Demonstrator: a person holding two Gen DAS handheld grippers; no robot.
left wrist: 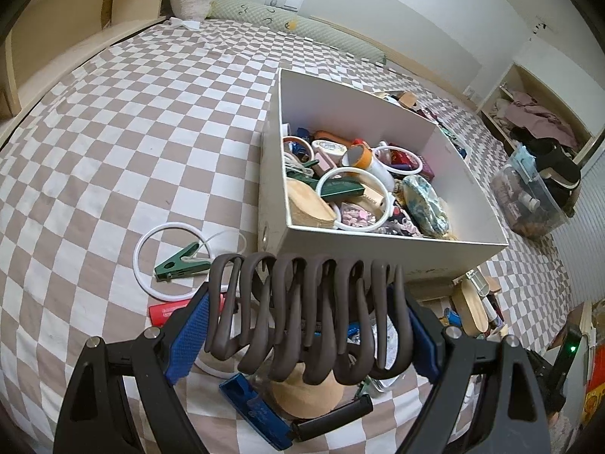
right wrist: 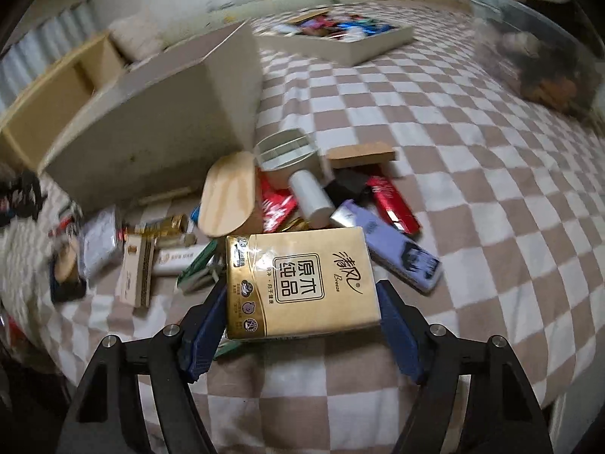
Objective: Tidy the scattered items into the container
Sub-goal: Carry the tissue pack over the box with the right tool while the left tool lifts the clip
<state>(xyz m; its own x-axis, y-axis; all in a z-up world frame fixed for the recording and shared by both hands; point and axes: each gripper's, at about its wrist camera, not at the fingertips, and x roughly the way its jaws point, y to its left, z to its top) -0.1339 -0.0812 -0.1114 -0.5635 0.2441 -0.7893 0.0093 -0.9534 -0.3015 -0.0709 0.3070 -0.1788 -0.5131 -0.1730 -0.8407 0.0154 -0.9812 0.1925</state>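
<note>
Tissues in a gold pack (right wrist: 302, 283) sit clamped between the right tool (right wrist: 302, 325) fingers, above the checkered bed (right wrist: 472, 174), with scattered clutter just ahead. Left tool (left wrist: 302, 325) grips a brown coiled clip (left wrist: 302, 314), the white box (left wrist: 378, 238) just beyond it.

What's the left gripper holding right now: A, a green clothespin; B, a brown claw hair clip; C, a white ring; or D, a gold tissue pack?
B: the left gripper is closed on the brown claw hair clip, just short of the white box.
</note>
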